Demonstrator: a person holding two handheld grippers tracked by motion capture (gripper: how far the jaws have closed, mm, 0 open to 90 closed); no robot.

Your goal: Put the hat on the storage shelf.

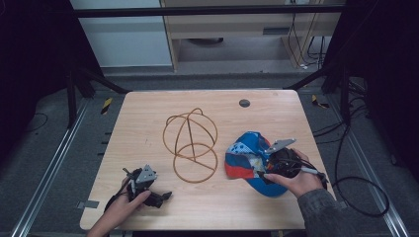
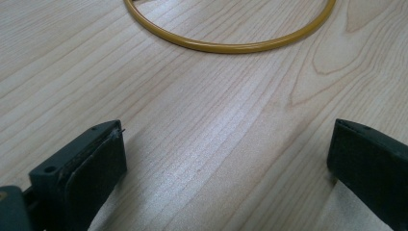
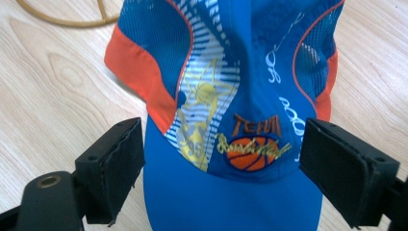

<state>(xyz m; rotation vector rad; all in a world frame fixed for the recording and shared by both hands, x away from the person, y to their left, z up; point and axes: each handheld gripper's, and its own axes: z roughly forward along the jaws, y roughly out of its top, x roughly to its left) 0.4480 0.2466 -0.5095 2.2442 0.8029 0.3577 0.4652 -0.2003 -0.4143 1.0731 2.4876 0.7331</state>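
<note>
A blue and orange cap (image 1: 242,153) with a basketball logo lies on the right half of the wooden table (image 1: 148,113). My right gripper (image 1: 264,168) is at its near side and open. In the right gripper view its jaws straddle the cap's (image 3: 216,72) front panel just above the brim, with my right gripper (image 3: 221,139) not closed on the fabric. A gold wire stand (image 1: 189,133) made of hoops sits mid-table. My left gripper (image 1: 160,196) rests low at the front left, open and holding nothing. Its own view has my left gripper (image 2: 228,139) over bare wood, with the stand's base ring (image 2: 226,47) ahead.
A small dark round grommet (image 1: 244,103) sits near the table's far edge. A strip of grey tape (image 1: 89,204) marks the front left corner. Black cables (image 1: 360,192) loop on the floor to the right, and metal rails run along both sides.
</note>
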